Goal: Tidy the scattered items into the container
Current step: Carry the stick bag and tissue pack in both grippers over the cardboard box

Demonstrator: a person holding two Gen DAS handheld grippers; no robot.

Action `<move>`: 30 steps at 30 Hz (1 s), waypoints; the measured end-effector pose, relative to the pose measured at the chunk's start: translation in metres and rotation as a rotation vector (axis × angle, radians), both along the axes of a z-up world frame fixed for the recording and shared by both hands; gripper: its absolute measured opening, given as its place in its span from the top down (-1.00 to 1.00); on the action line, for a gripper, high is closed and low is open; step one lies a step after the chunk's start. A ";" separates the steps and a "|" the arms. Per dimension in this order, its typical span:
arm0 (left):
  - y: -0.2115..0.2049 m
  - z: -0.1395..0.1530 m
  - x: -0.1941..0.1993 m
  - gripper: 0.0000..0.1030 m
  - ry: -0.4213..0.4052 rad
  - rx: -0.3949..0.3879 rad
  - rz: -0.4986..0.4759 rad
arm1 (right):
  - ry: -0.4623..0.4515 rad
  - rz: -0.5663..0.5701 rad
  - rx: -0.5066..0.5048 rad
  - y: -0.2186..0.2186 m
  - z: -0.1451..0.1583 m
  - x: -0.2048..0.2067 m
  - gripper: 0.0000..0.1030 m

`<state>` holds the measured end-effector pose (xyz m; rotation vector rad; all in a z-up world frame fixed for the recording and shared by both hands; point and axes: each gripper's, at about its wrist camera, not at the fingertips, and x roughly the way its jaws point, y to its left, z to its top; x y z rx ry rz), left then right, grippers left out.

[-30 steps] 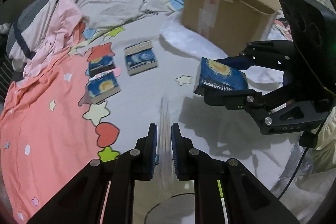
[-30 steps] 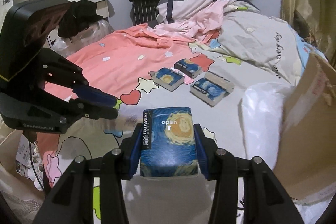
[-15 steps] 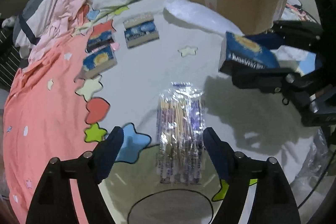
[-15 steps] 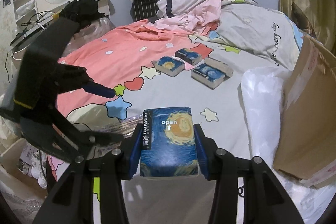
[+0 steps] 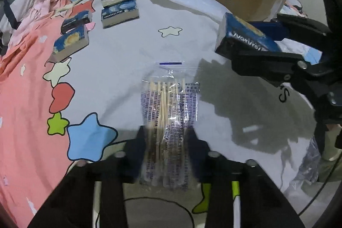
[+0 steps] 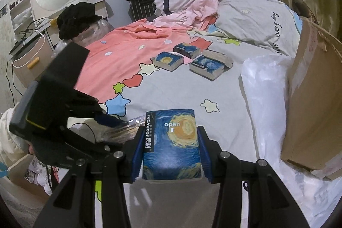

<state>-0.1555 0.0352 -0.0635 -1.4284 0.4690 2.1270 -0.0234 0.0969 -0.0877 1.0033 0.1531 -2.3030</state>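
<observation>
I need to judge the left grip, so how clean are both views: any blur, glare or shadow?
Left wrist view: left gripper fingers smeared by motion as its jaws close around the bag of sticks; plastic glints; dark shadow beside it. Right wrist view: sharp on the held blue pack, though edges bend and the left gripper looks blurred.

The right gripper [image 6: 171,150] clamps a blue starry-night tissue pack printed "open" [image 6: 172,143] between its blue pads. Just to its left, the left gripper [image 6: 116,128] is closing around a clear plastic bag of wooden sticks [image 6: 126,128]. Ahead lie three more blue packs [image 6: 206,66]; a brown cardboard box [image 6: 314,87] stands to the right.
</observation>
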 end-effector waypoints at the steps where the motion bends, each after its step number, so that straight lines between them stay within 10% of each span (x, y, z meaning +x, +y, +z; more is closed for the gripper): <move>1: 0.001 0.000 0.002 0.38 0.006 -0.013 -0.006 | -0.003 0.000 -0.003 0.001 -0.001 0.000 0.17; 30: 0.049 0.121 0.014 0.39 0.231 0.049 -0.039 | 0.199 -0.099 -0.053 0.060 0.082 0.032 0.17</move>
